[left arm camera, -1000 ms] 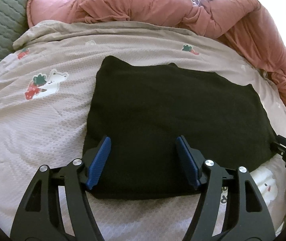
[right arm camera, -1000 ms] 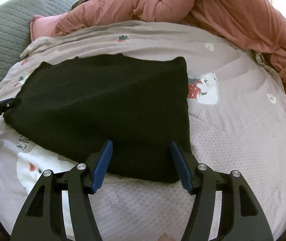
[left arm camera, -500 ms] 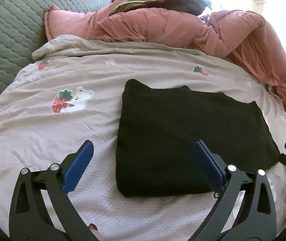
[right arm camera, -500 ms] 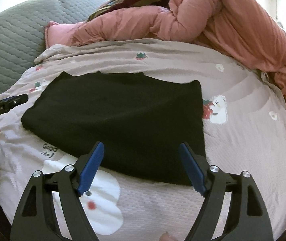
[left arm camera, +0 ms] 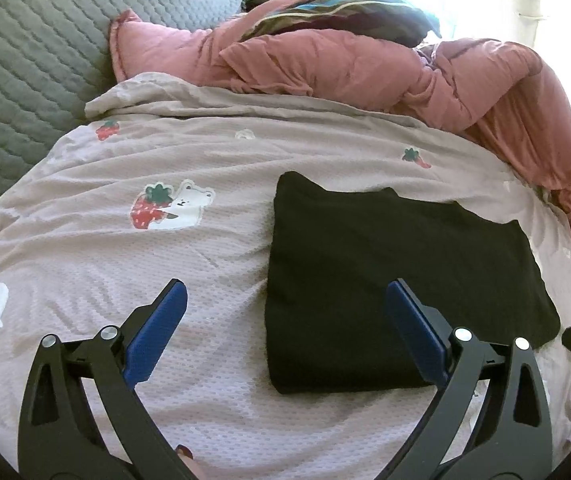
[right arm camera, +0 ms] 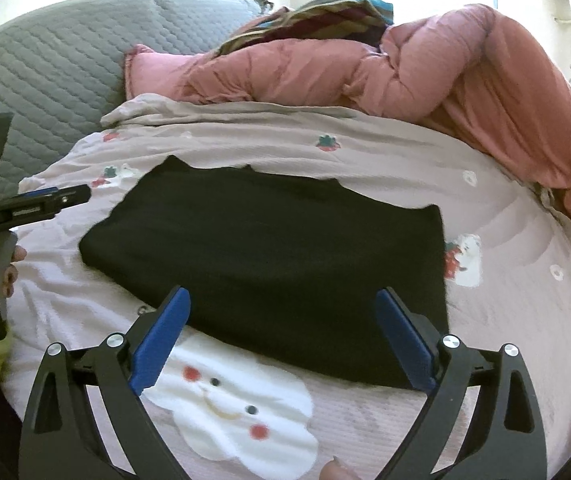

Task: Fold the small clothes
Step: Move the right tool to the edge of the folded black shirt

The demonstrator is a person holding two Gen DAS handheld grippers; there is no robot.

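A black garment (left arm camera: 397, 276) lies folded into a flat rectangle on the printed bedspread (left arm camera: 165, 264); it also shows in the right wrist view (right arm camera: 277, 264). My left gripper (left arm camera: 285, 312) is wide open and empty, held above the garment's near left corner. My right gripper (right arm camera: 283, 320) is wide open and empty, above the garment's near edge. The left gripper (right arm camera: 41, 202) shows at the left edge of the right wrist view, beside the garment.
A bunched pink duvet (left arm camera: 365, 64) runs along the far and right sides of the bed. A striped dark cloth (left arm camera: 345, 16) lies on it. A grey quilted headboard (left arm camera: 25, 60) stands at the left.
Both grippers have opened wider and pulled back and up from the garment. The left gripper has shifted left, off the garment's middle. The garment lies still.
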